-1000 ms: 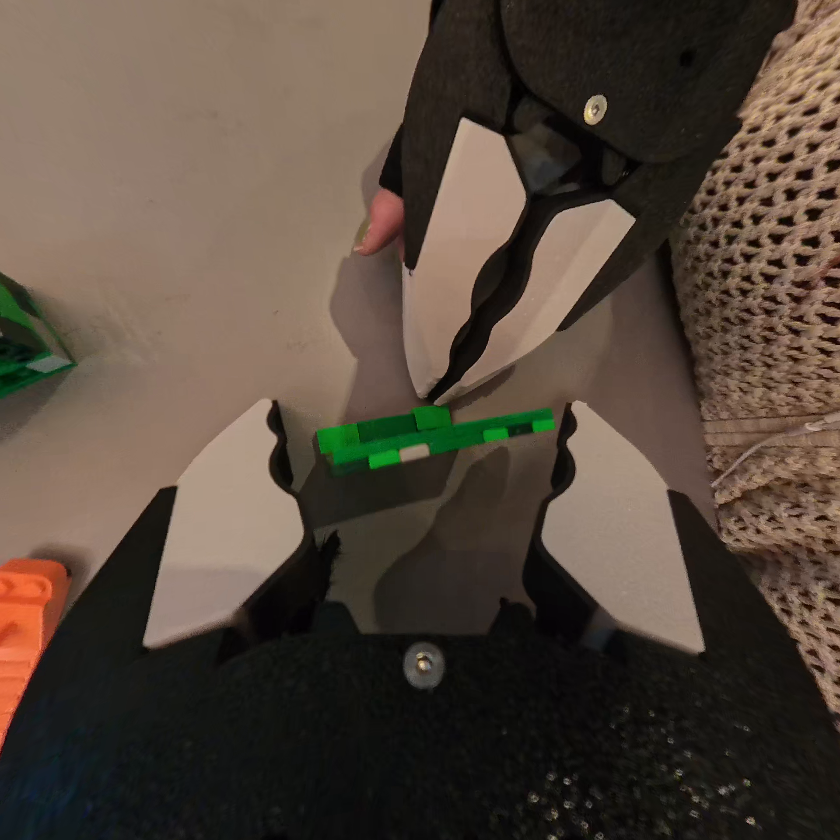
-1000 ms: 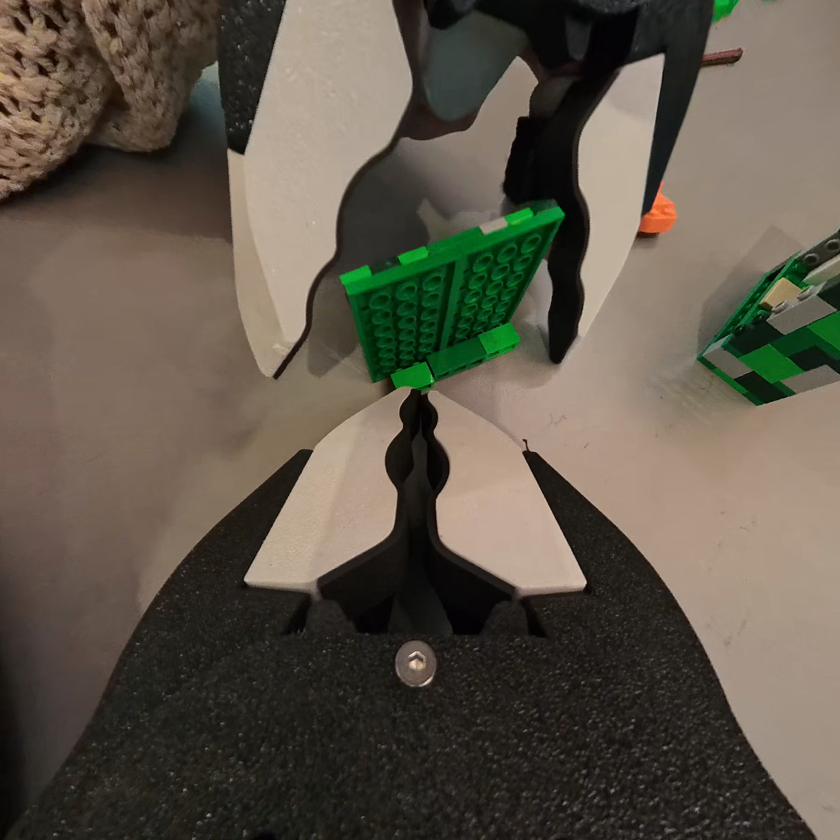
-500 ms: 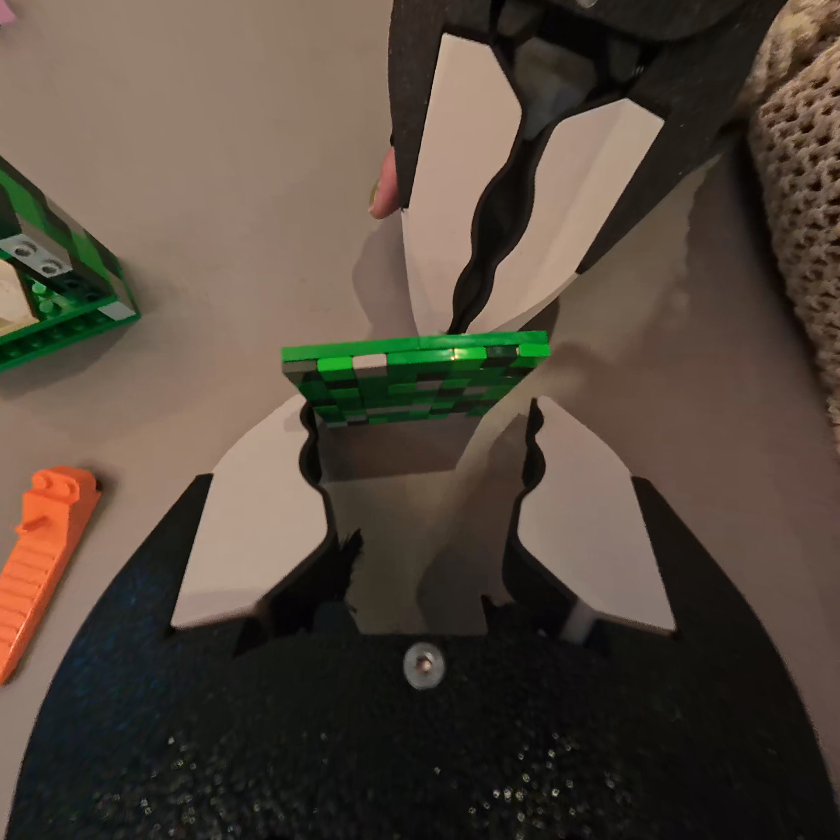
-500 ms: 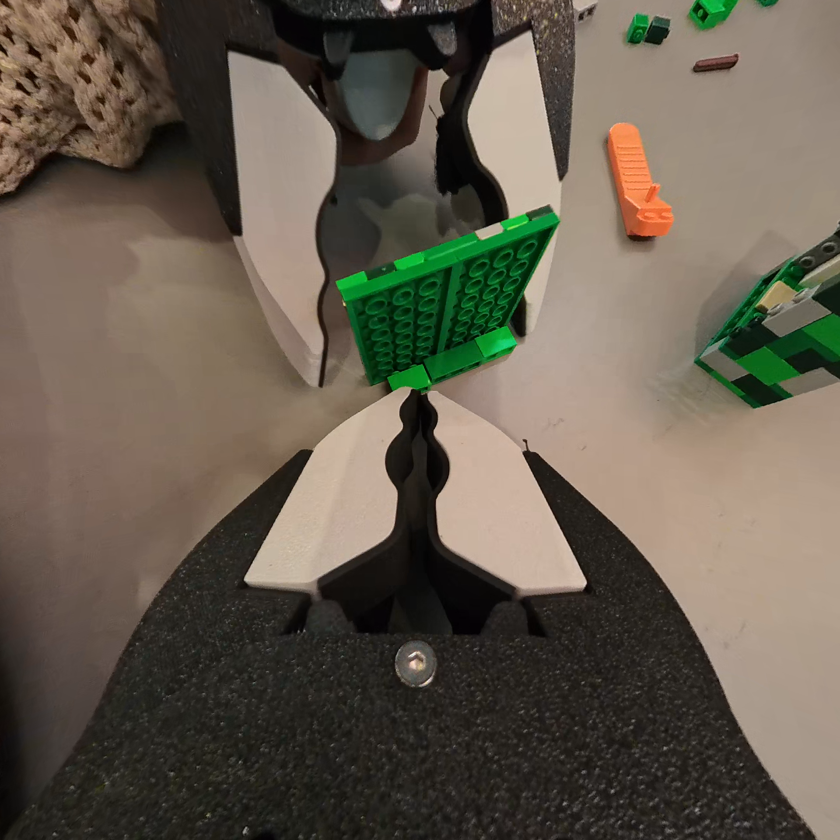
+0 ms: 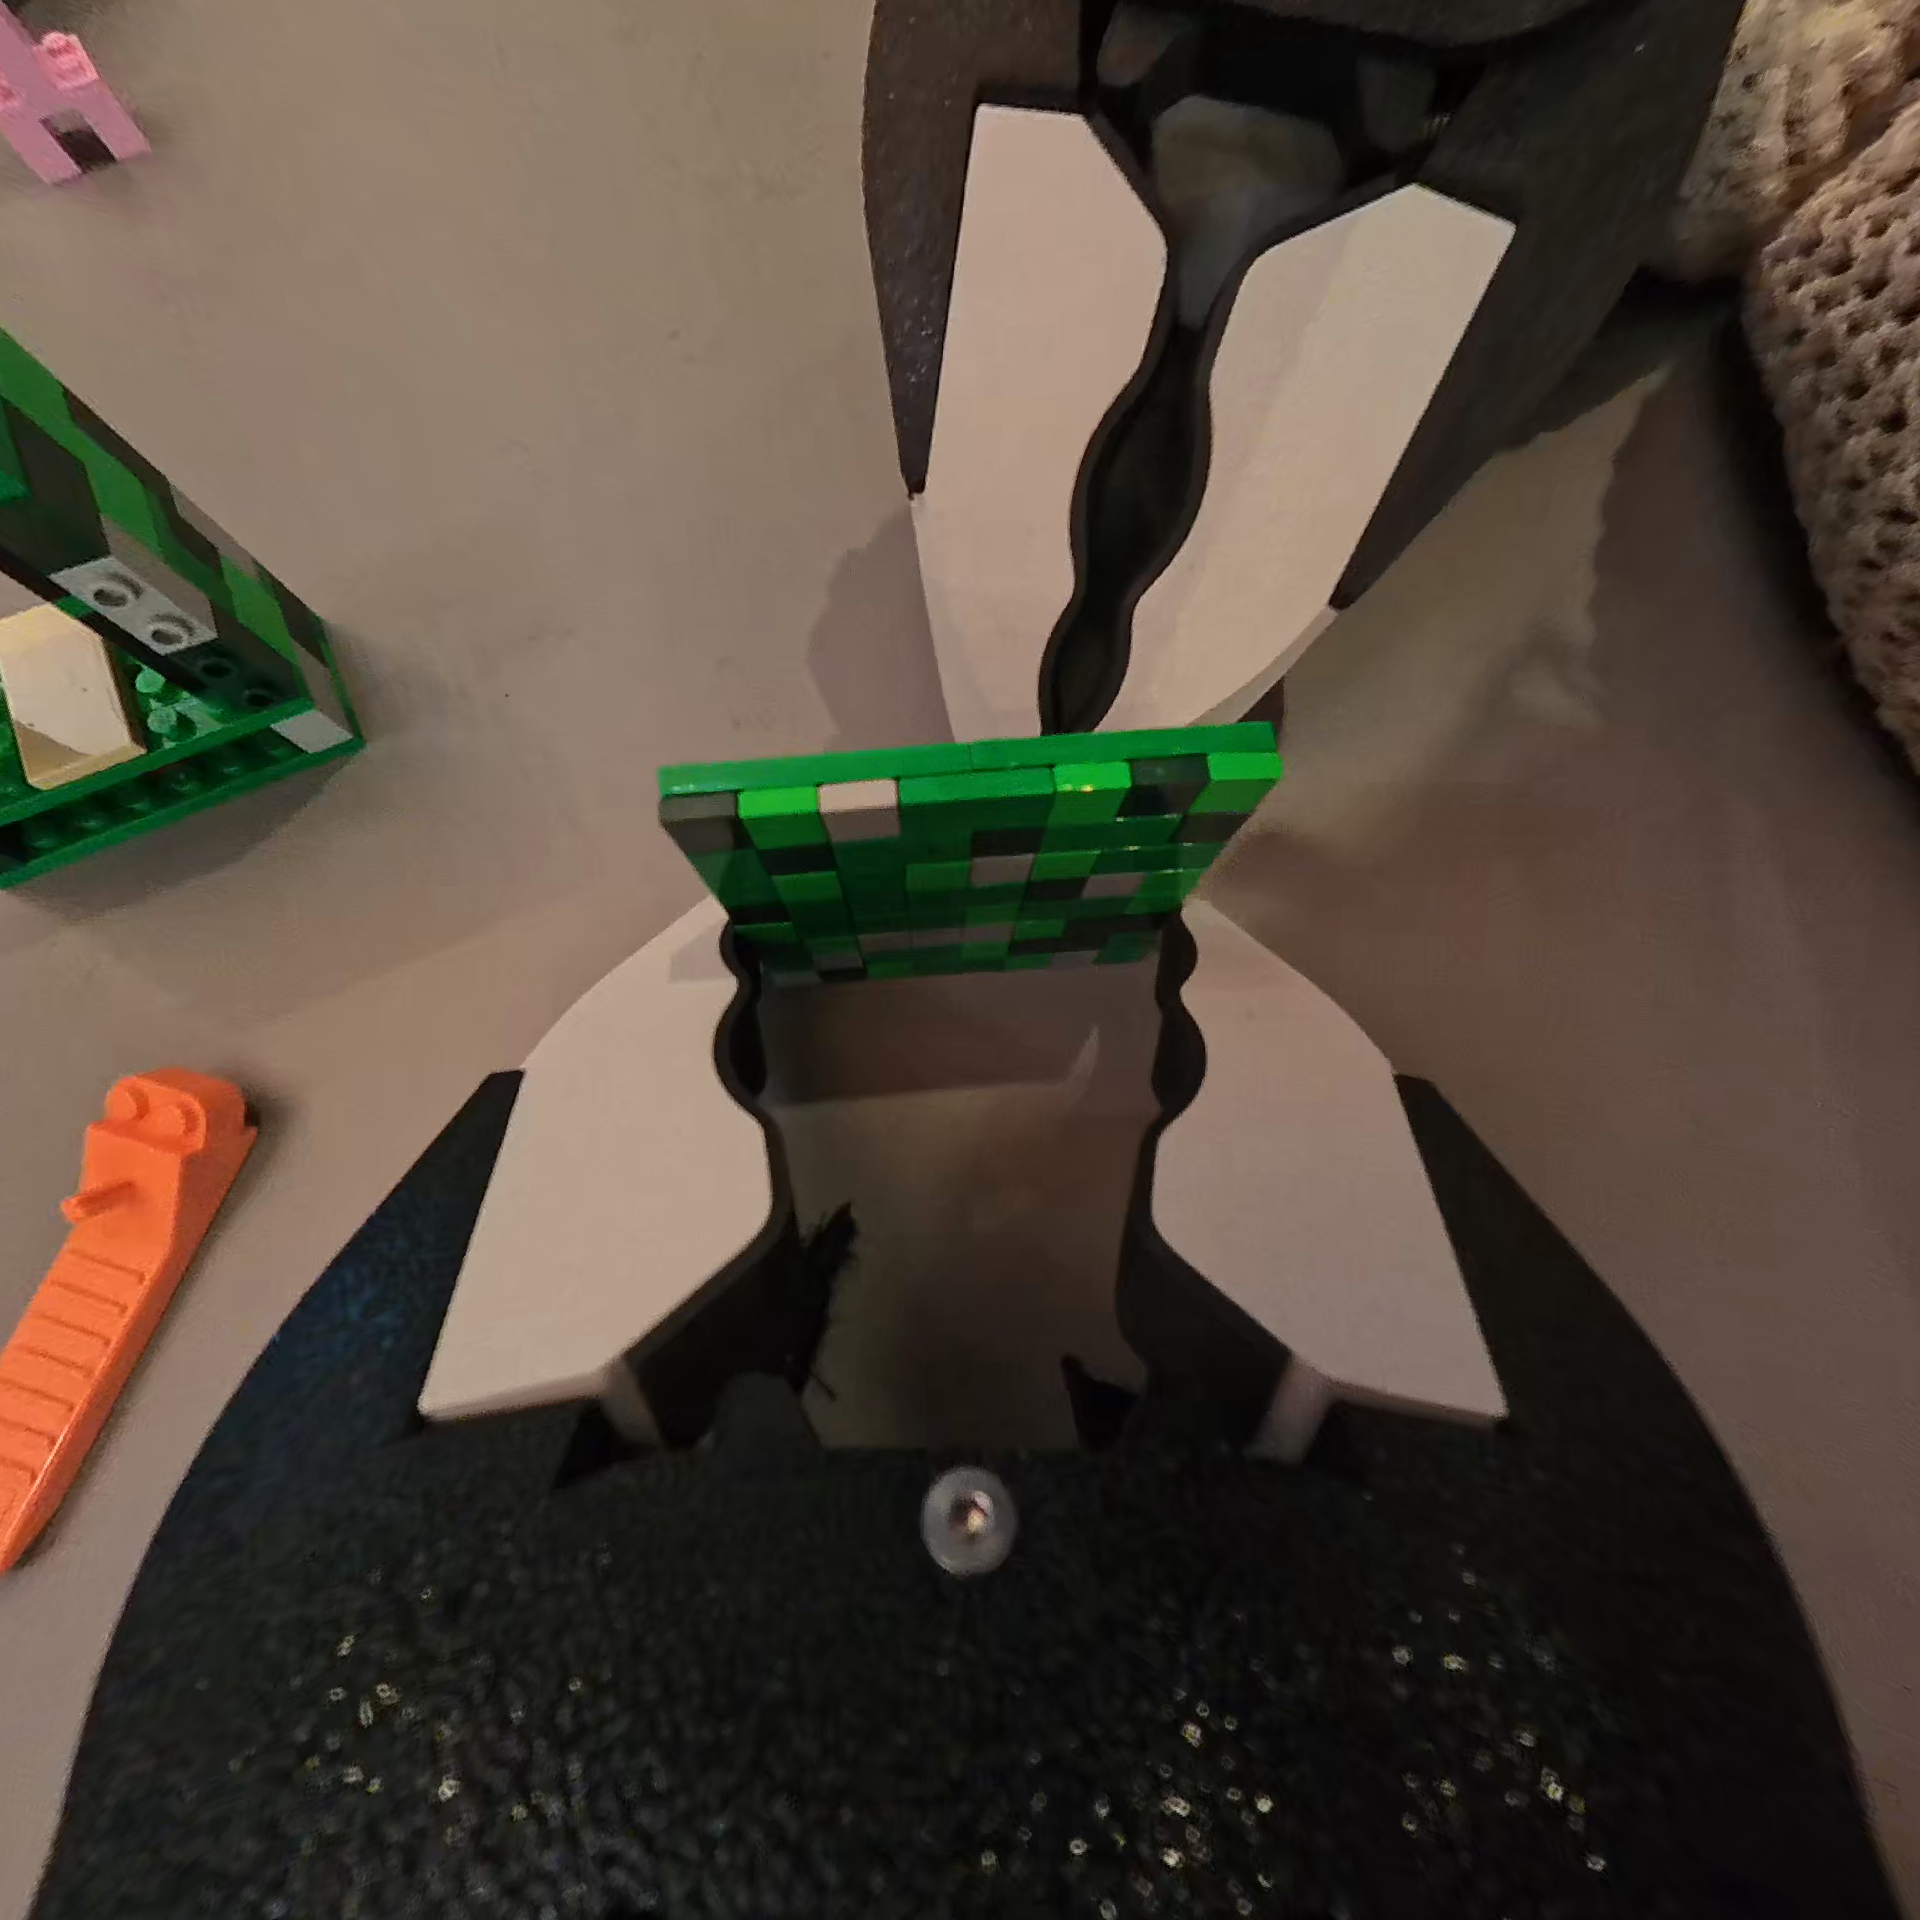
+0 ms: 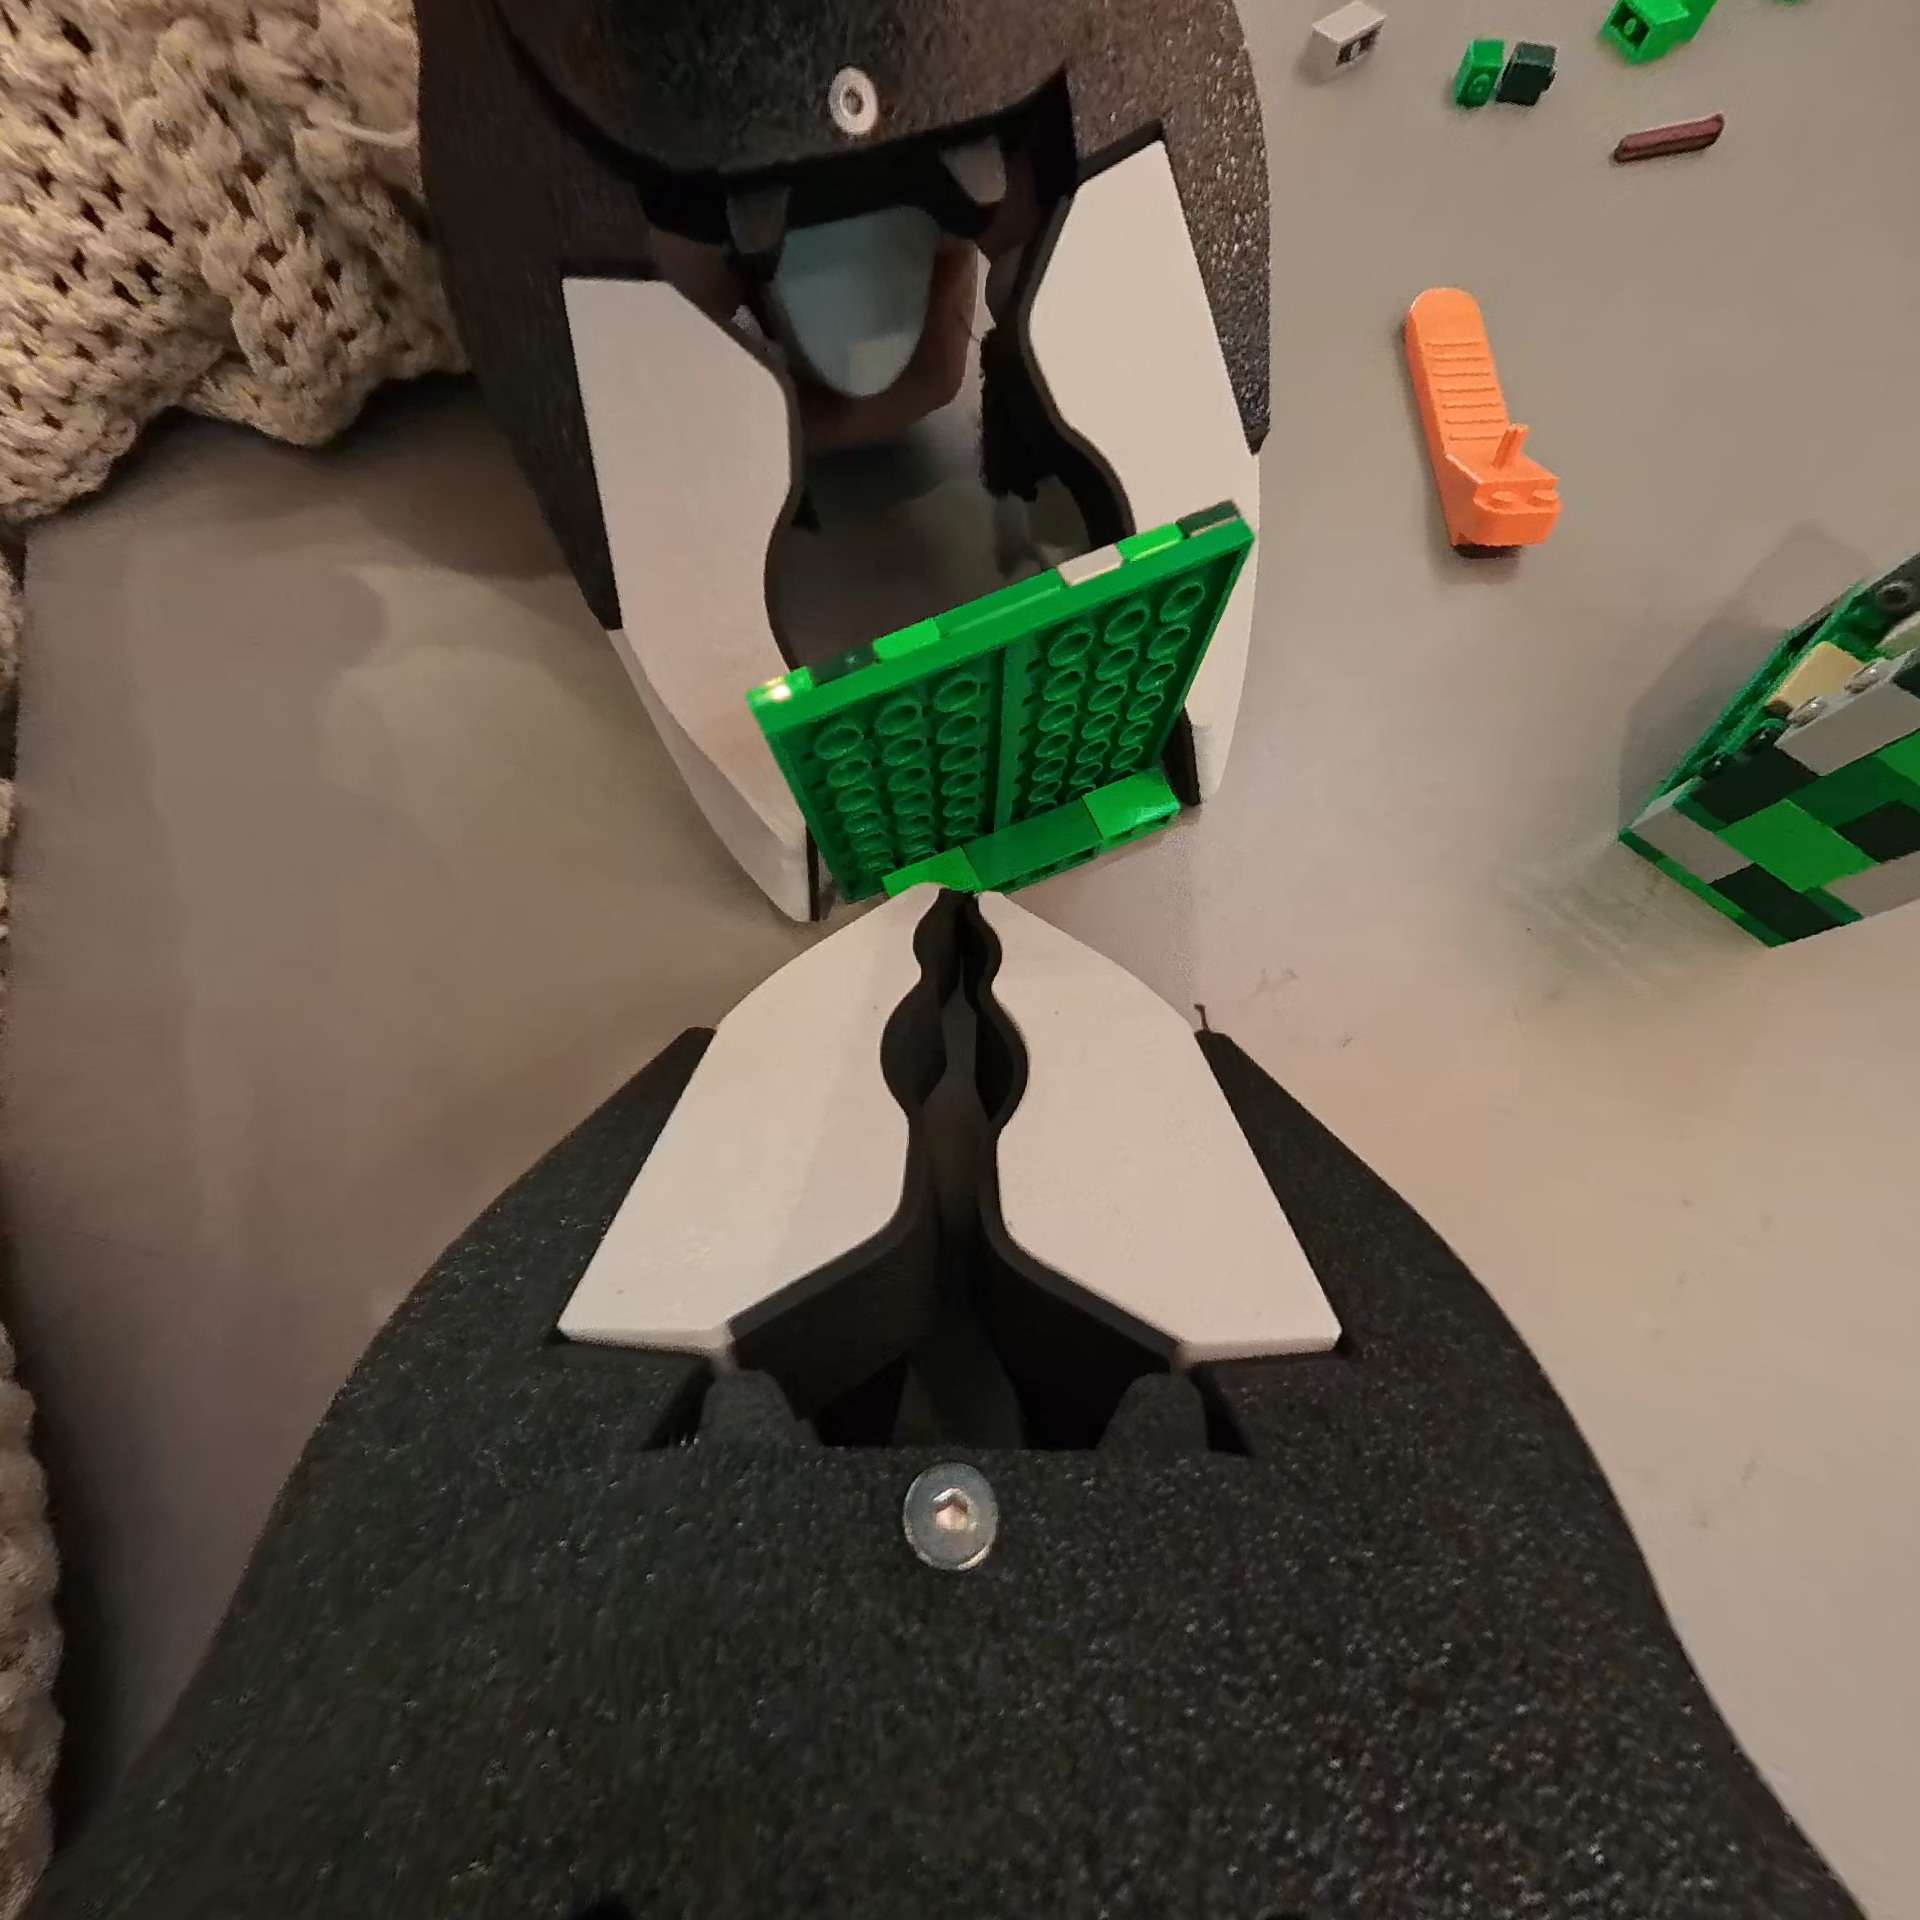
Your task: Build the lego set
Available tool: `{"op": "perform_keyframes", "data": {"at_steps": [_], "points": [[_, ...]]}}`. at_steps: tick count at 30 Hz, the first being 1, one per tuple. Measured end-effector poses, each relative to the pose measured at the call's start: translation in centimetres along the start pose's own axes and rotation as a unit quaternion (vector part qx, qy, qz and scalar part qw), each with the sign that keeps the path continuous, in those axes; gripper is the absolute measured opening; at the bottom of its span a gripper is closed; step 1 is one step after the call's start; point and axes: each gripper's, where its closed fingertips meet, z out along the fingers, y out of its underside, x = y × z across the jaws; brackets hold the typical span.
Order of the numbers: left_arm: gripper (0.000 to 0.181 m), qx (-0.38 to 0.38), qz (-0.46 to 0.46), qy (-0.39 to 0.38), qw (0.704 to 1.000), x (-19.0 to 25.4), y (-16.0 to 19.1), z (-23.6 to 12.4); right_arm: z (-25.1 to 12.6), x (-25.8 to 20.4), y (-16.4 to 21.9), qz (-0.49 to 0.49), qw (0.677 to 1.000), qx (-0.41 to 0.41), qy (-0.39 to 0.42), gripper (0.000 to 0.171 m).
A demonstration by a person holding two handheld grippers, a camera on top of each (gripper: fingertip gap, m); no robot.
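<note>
A flat green panel tiled in green, dark and grey squares is held upright above the grey table. Its stud-hole underside faces the right wrist camera. My right gripper is shut on a small green brick on the panel's lower edge. In the left wrist view the right gripper reaches in from the far side, pinching the panel's far edge. My left gripper straddles the panel with its fingers pressed against both side edges. It also shows in the right wrist view, behind the panel.
A partly built green block stands on the table. An orange brick separator lies nearby. There are also a pink piece, loose small bricks, a brown bar and knitted fabric. Both grippers' tips are close together, under 4 cm apart. From the left gripper's tips to the partly built green block is close to 9 cm. It is also in sight in the left wrist view.
The right gripper has tipped the panel up from nearly flat to upright. The left gripper has moved in around it and its fingers have narrowed onto the panel's sides.
</note>
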Motion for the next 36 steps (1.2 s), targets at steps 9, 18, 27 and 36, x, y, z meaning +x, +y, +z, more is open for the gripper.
{"op": "perform_keyframes", "data": {"at_steps": [9,18,27,36], "points": [[0.074,0.001,0.0,-0.004,1.0,-0.1,0.0,0.0,-0.1,0.1,-0.1,0.021,1.0,0.006,0.002,0.0],[0.073,0.002,-0.011,-0.011,1.0,-0.4,0.0,-0.1,-0.7,0.4,0.3,0.037,0.999,0.009,-0.003,0.0],[0.073,0.002,0.0,0.012,1.0,0.6,0.0,-0.1,-0.5,-0.9,0.7,-0.024,0.999,-0.011,-0.02,0.0],[0.073,0.001,0.01,0.018,1.0,0.9,0.0,0.0,-0.2,-0.9,0.4,-0.035,0.999,-0.006,-0.016,0.0]]}}
